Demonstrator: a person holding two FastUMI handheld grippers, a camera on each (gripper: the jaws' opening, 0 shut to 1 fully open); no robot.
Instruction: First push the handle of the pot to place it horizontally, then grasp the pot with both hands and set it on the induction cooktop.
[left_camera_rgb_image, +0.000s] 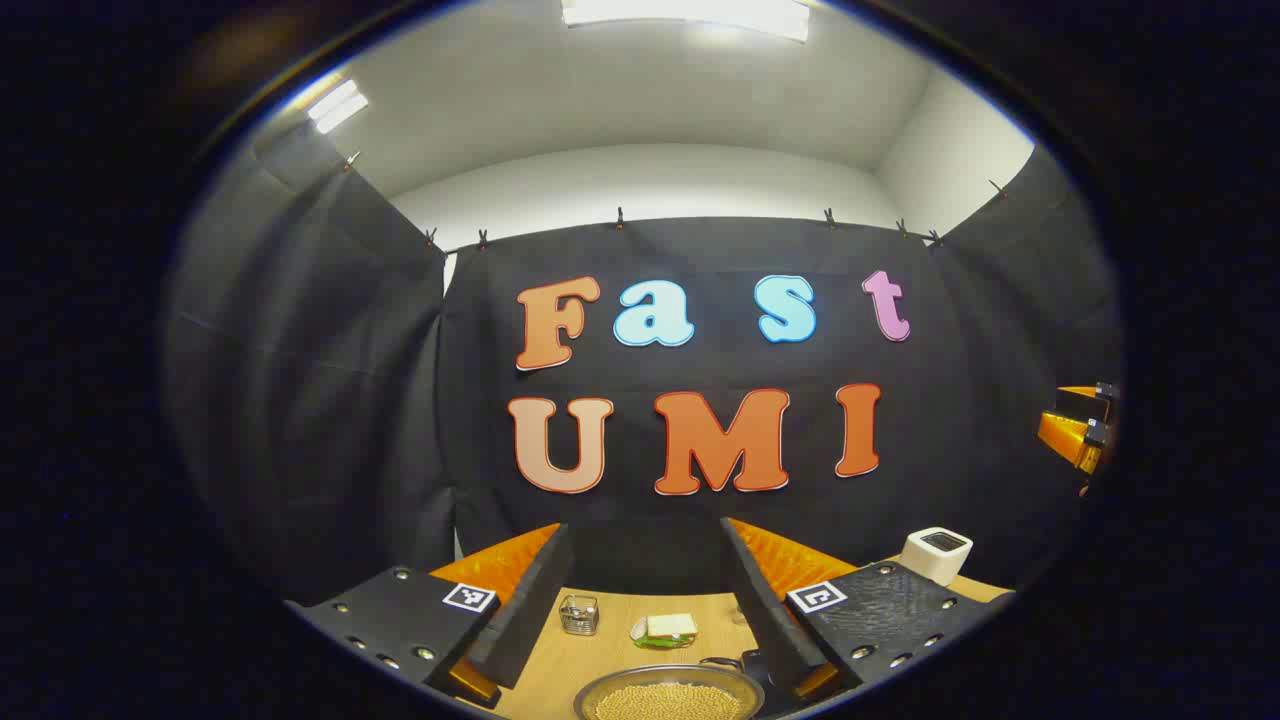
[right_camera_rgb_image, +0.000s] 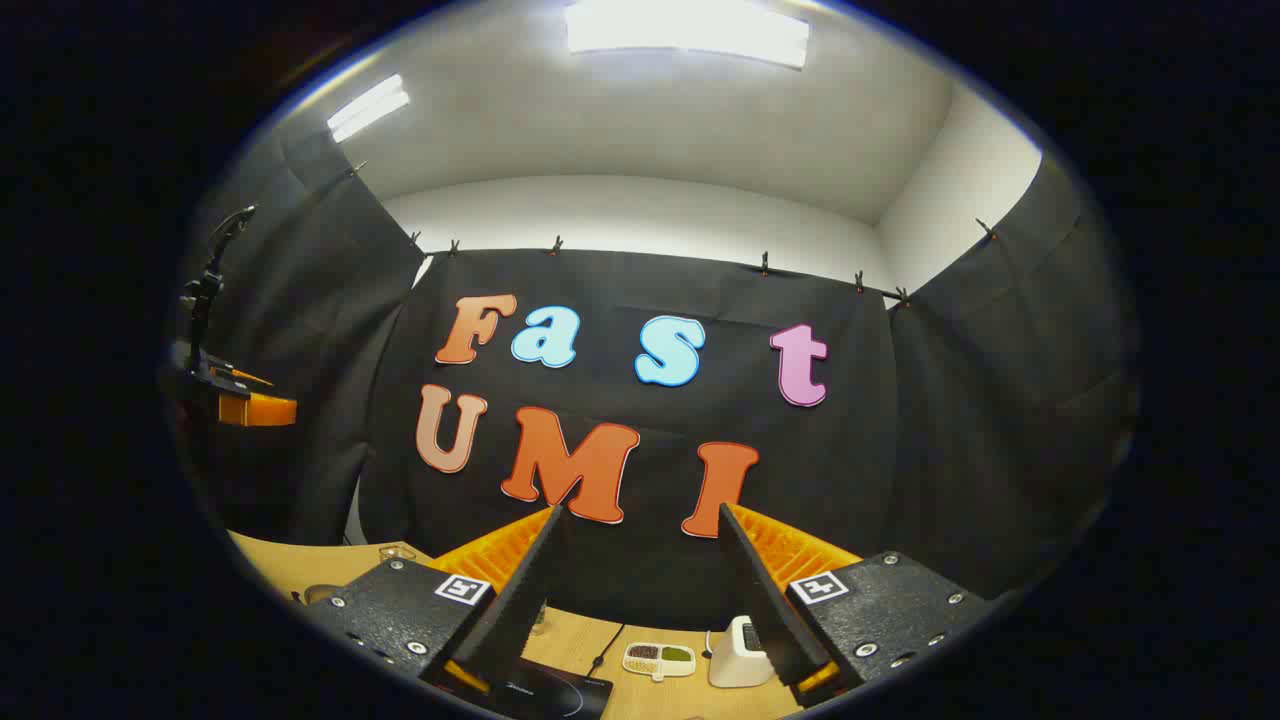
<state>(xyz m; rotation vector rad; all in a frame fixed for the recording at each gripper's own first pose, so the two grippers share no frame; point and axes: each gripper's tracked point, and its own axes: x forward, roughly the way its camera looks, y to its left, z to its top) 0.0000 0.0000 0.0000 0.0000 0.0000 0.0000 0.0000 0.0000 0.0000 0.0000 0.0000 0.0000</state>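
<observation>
Hovering above the bench (left_camera_rgb_image: 560, 660), the left tool (left_camera_rgb_image: 640, 590) and right tool (right_camera_rgb_image: 635, 590) are held wide, empty, ready for the pot (left_camera_rgb_image: 668, 695) below.

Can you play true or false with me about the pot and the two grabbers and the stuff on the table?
1. The pot has small yellowish beans in it. True.
2. The left gripper is squeezing the pot. False: its fingers are spread apart above it, holding nothing.
3. The right gripper is open. True.
4. The pot sits on the cooktop. False: the cooktop's visible part is bare, and the pot is in front of the left gripper.
5. A white box stands on the table. True.
</observation>
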